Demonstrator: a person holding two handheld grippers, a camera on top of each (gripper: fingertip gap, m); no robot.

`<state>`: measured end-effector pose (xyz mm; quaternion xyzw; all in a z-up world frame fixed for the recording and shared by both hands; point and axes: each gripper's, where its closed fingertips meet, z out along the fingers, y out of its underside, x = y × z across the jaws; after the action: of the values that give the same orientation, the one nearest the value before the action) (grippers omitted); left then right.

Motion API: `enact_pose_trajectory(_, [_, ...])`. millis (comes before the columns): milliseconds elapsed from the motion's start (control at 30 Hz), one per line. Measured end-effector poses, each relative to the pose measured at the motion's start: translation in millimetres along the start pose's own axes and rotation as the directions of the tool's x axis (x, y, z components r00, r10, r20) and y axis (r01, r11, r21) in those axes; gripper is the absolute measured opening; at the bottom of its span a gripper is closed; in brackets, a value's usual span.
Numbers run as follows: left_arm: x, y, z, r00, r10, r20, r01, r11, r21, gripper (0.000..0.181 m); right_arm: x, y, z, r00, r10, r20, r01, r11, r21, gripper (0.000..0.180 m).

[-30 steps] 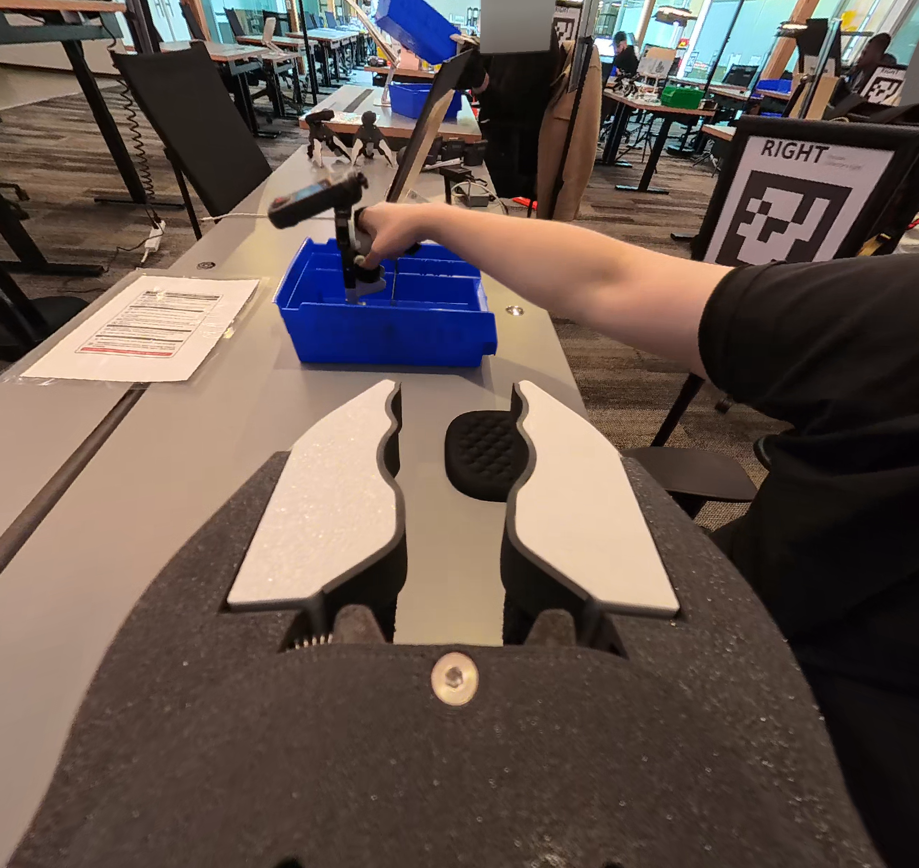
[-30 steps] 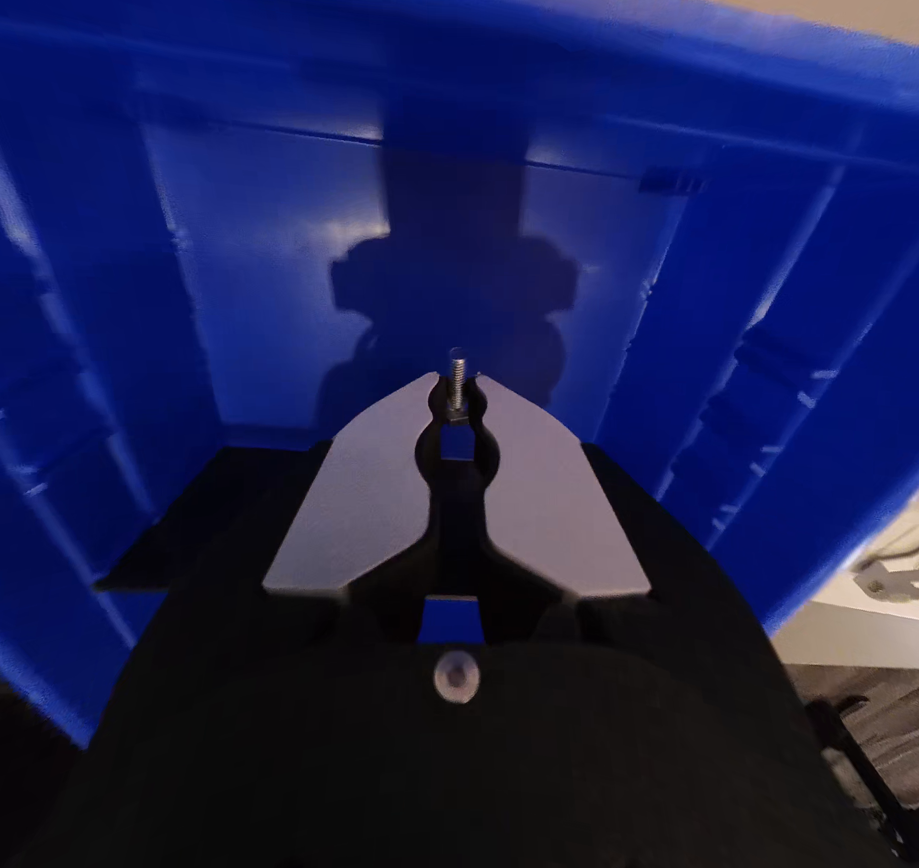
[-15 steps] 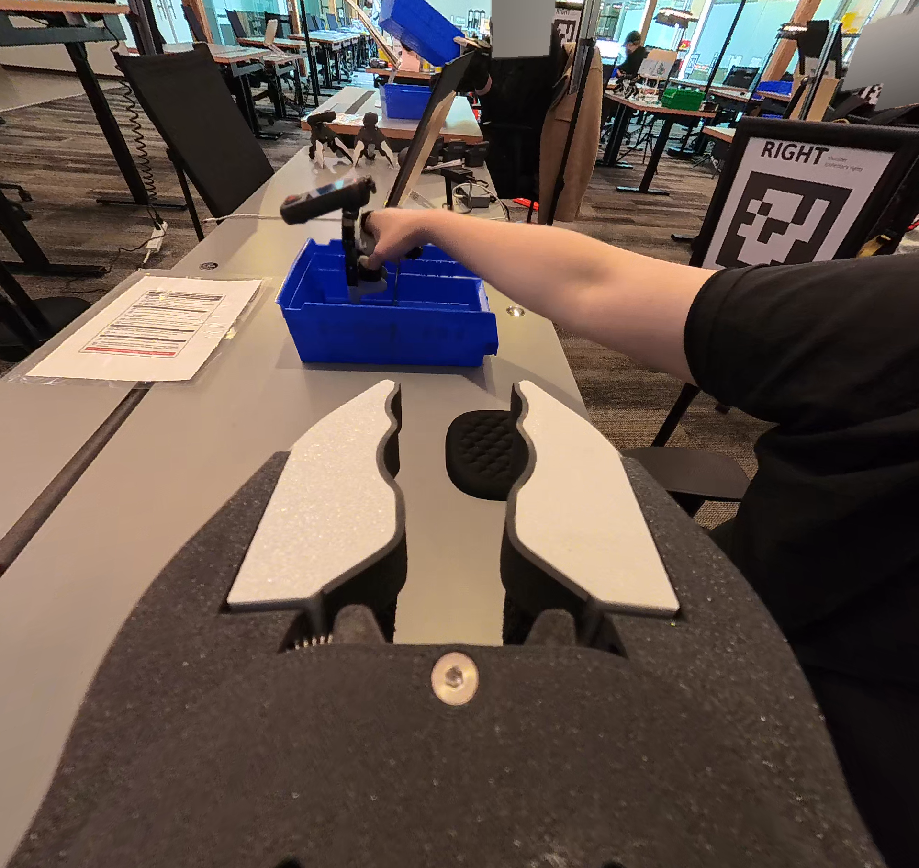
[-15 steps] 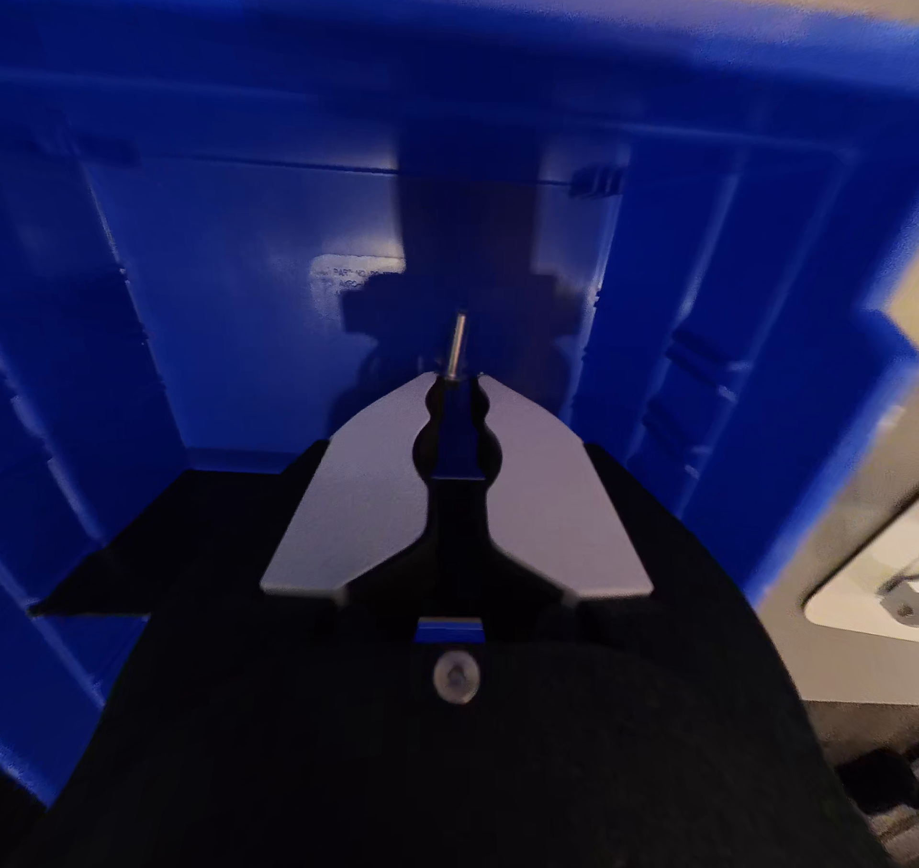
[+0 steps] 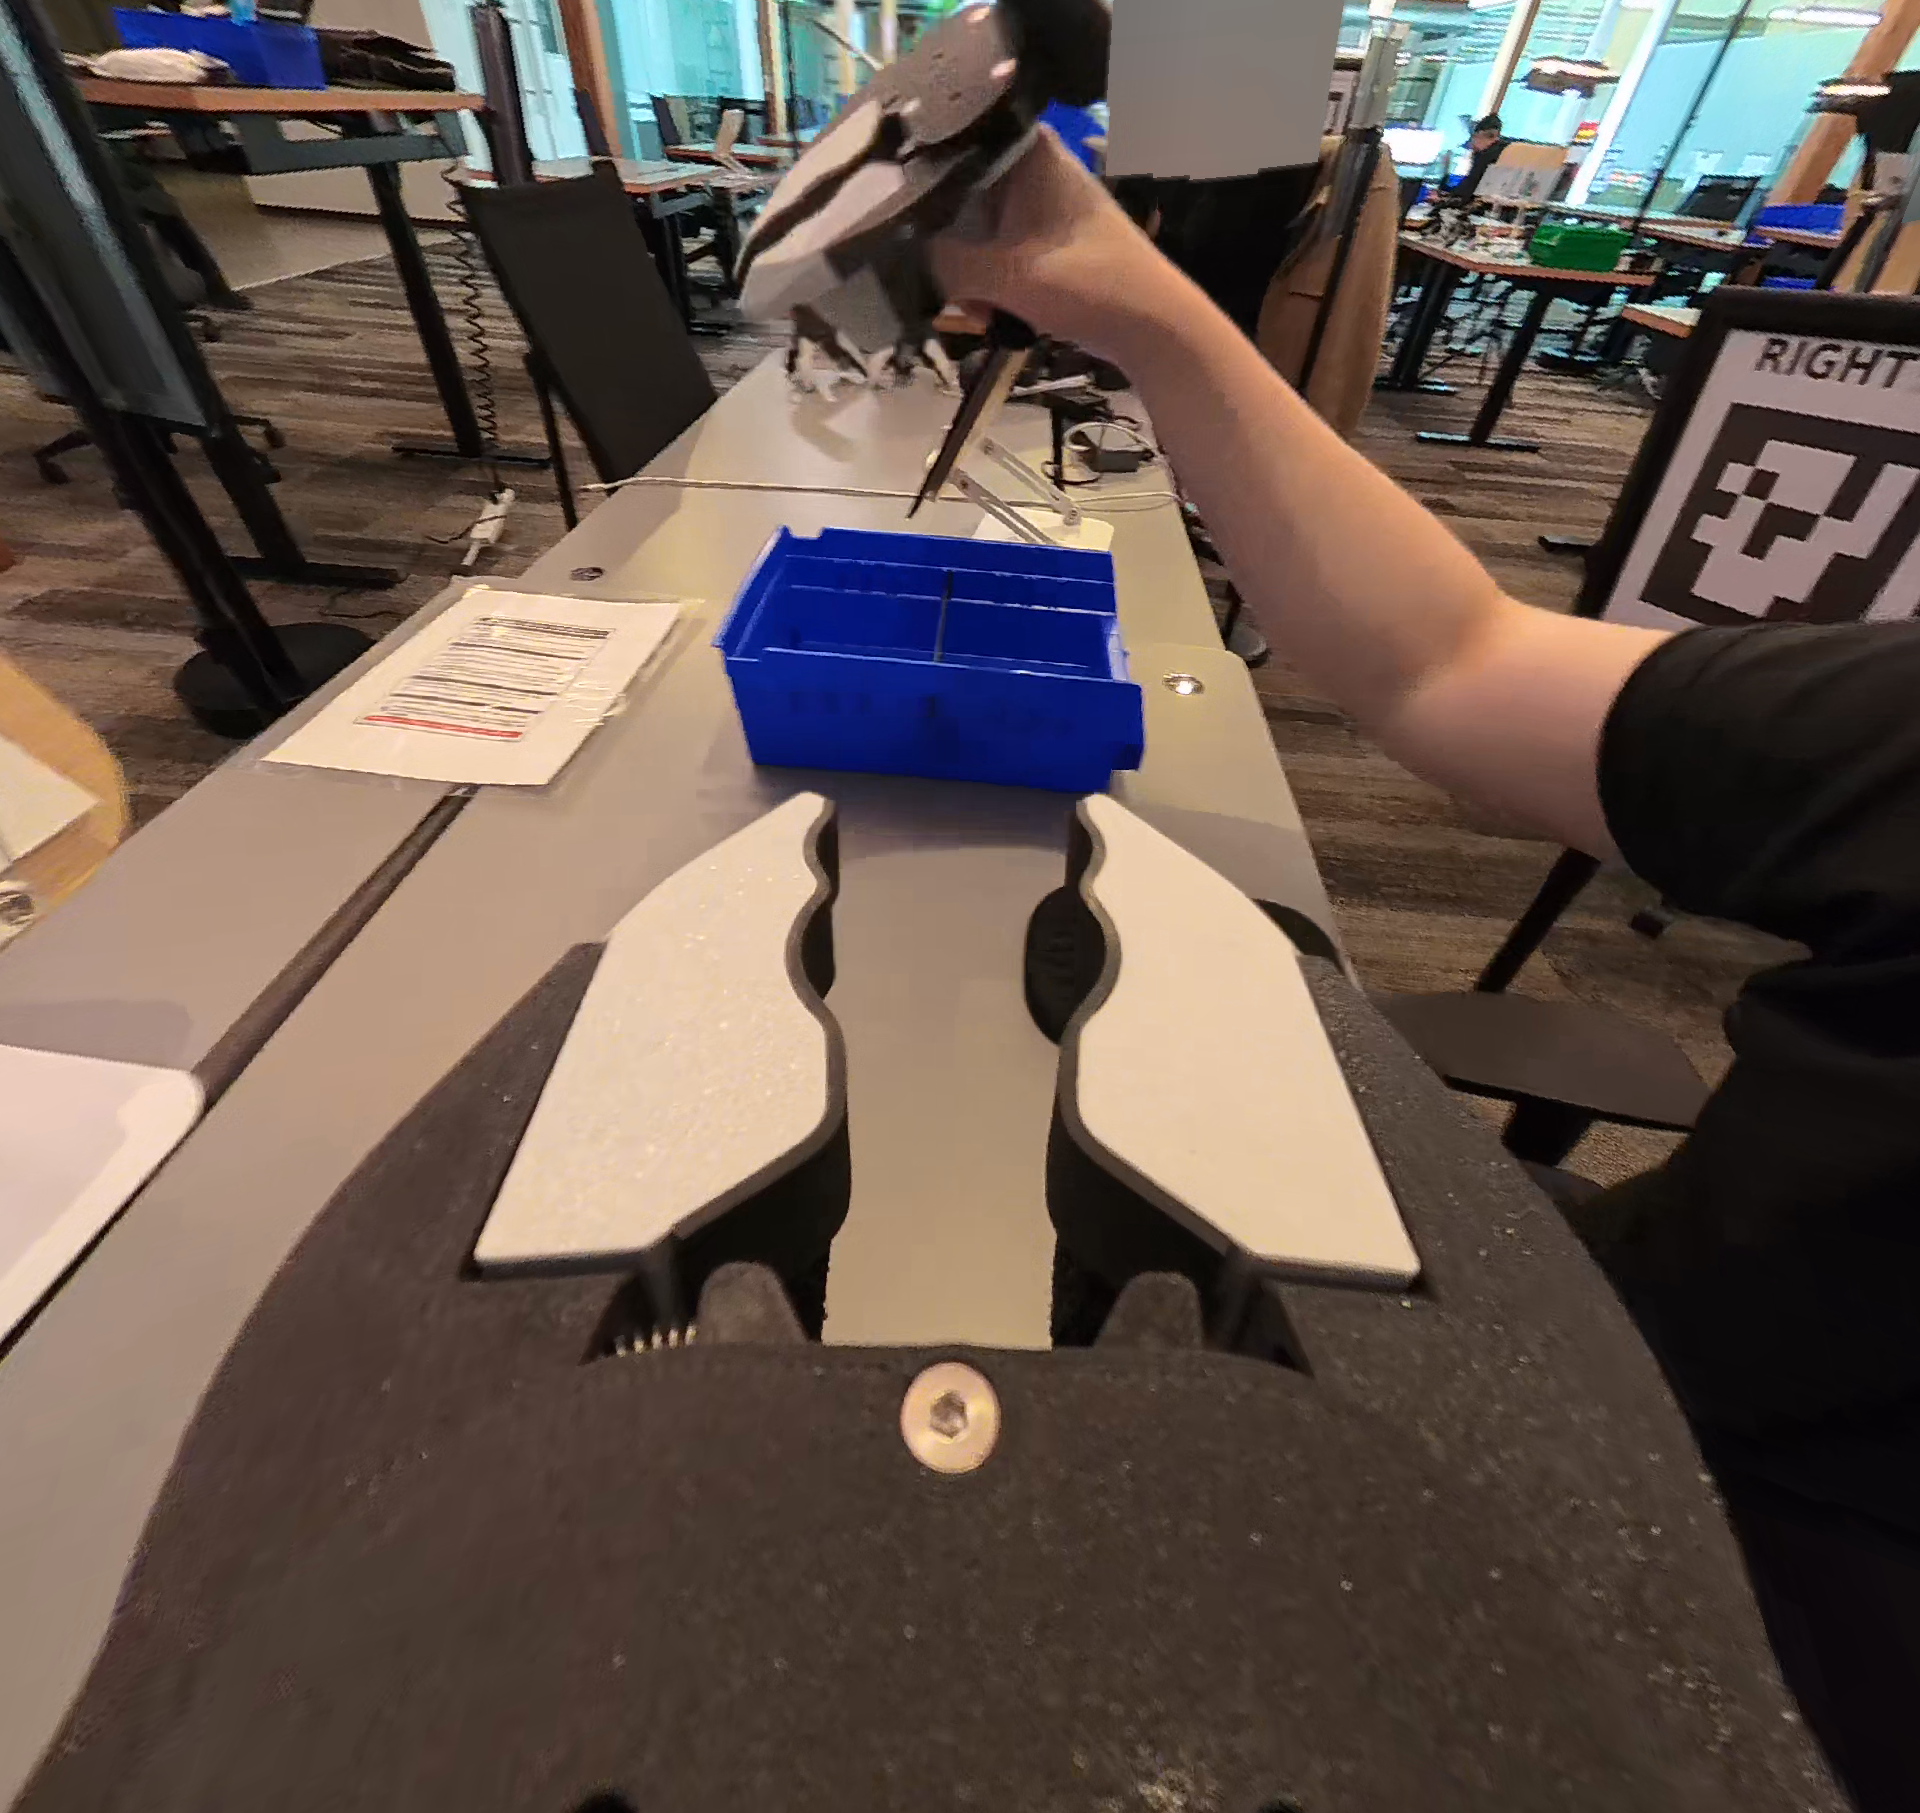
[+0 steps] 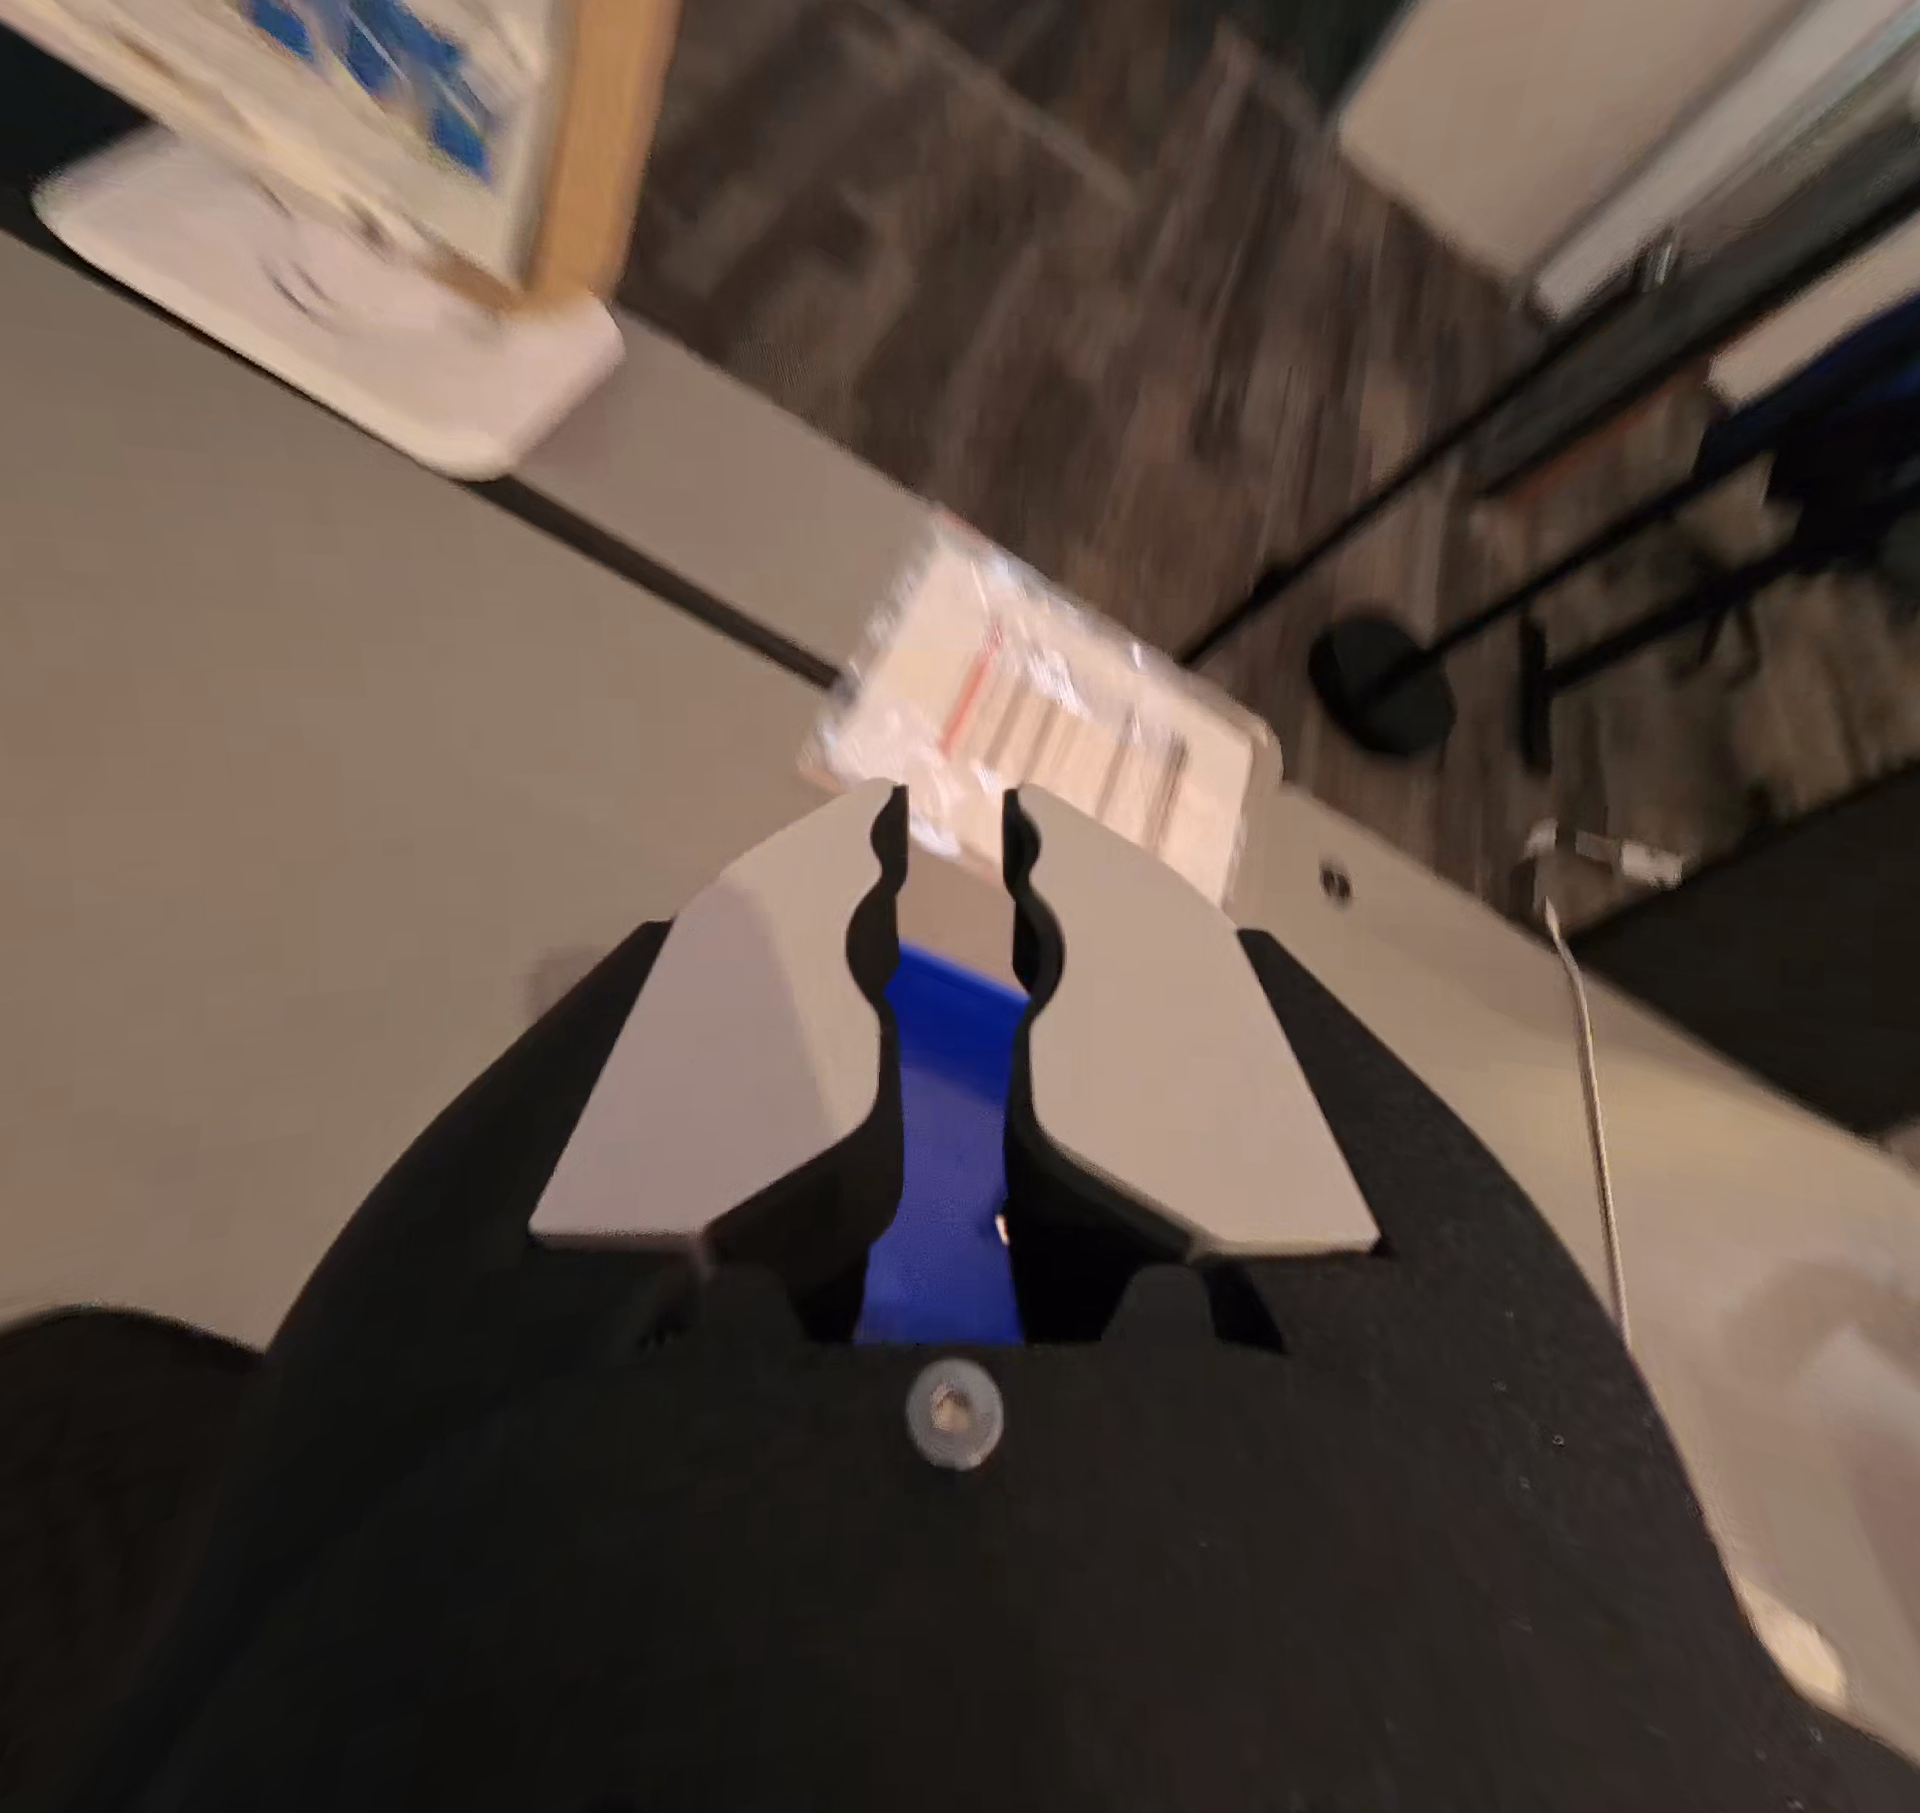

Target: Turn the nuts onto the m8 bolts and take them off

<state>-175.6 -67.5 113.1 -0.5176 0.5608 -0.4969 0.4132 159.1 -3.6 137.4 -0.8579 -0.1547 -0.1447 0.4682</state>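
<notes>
My left gripper [image 5: 951, 807] is open and empty, low over the grey table [image 5: 644, 828], just short of the blue bin [image 5: 925, 683]. The bin has a dark divider, and I see no bolt or nut in it from here. A hand holds my right gripper [image 5: 769, 267] high above the bin's far side, tilted down to the left. In the blurred right wrist view my right gripper [image 6: 951, 797] is open with a narrow gap and nothing between its fingers [image 6: 748, 1015]. The blue bin [image 6: 935, 1140] shows through the gap below them.
A laminated paper sheet [image 5: 488, 683] lies left of the bin; it also shows in the right wrist view [image 6: 1049, 724]. A white stand [image 6: 343, 309] sits at the table's far side. A sign board [image 5: 1787, 496] stands to the right. Chairs and desks lie beyond. Spacing between my two grippers at the tips: around 35 cm.
My right gripper held a small bolt inside the bin, then opened and let it go. It has since lifted out and swung up and away. My left gripper has stayed open and barely moved.
</notes>
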Motion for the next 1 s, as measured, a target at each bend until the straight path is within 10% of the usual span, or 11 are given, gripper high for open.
enact_pose_trajectory(333, [-84.9, -8.3, -43.3, 0.879, 0.013, 0.477, -0.054, 0.996, 0.073, 0.042, -211.0, -130.4, -19.9, 0.935, -0.206, 0.290, -0.048, 0.736, 0.676, 0.039])
enact_pose_trajectory(600, [-129.5, -13.3, -102.0, 0.704, -0.018, 0.710, -0.111, 0.984, 0.136, 0.042, -325.0, -157.3, -1.8, 0.824, -0.370, 0.429, -0.082, 0.672, 0.736, 0.037])
enact_pose_trajectory(1000, [-125.0, -7.4, -165.3, 0.610, -0.043, 0.792, -0.005, 0.998, 0.057, 0.042, -300.9, -136.5, 25.6, 0.858, -0.335, 0.389, -0.028, 0.725, 0.688, 0.031])
